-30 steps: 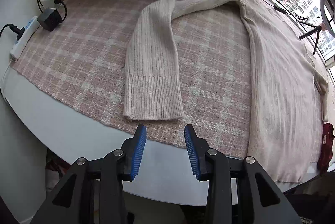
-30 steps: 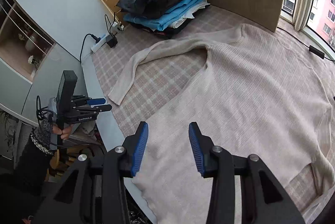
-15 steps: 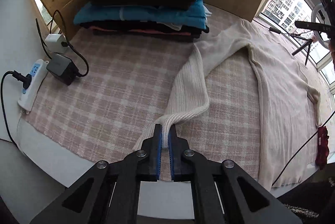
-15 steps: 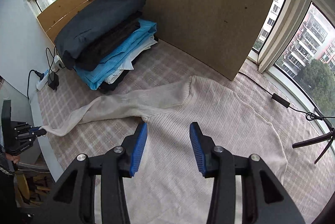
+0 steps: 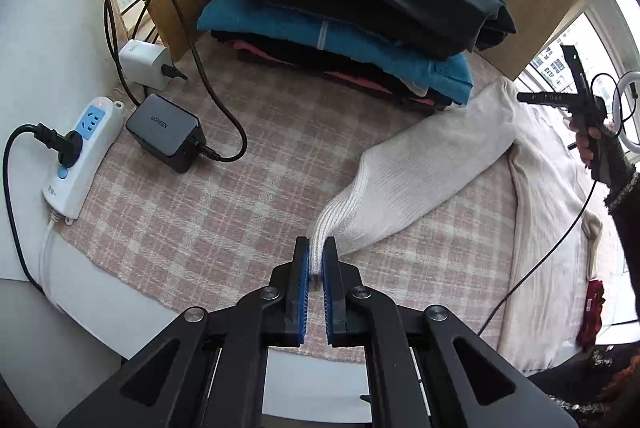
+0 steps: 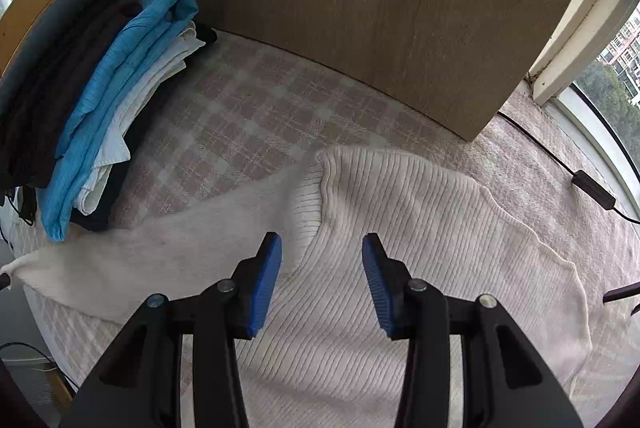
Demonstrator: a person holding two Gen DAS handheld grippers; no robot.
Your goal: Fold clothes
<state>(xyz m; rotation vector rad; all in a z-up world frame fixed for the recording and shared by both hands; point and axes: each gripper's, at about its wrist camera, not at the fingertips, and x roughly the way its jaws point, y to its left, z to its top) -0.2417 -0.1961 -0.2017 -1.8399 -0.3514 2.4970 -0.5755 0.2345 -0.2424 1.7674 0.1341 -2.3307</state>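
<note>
A cream ribbed sweater [image 6: 432,248] lies spread on the pink checked cloth [image 5: 192,220]. My left gripper [image 5: 316,252] is shut on the cuff of the sweater's sleeve [image 5: 420,168], which rises off the cloth and bunches up toward the body. In the right wrist view my right gripper [image 6: 322,248] hangs open just above the sweater, near the collar [image 6: 320,188] and the shoulder, nothing between its blue pads. The same sleeve [image 6: 160,248] trails off to the left there. The right gripper [image 5: 580,104], held by a hand, also shows at the far right of the left wrist view.
A stack of folded clothes [image 5: 360,8], dark and blue, stands at the back by a wooden board [image 6: 360,8]. A white power strip [image 5: 80,156], a black charger [image 5: 166,132] and a white adapter [image 5: 146,64] lie at the cloth's left edge. A black cable [image 6: 592,188] runs along the window side.
My left gripper shut on the sleeve cuff and carried it in over the cloth toward the sweater's body. My right gripper swept from the hem up to the collar and came lower.
</note>
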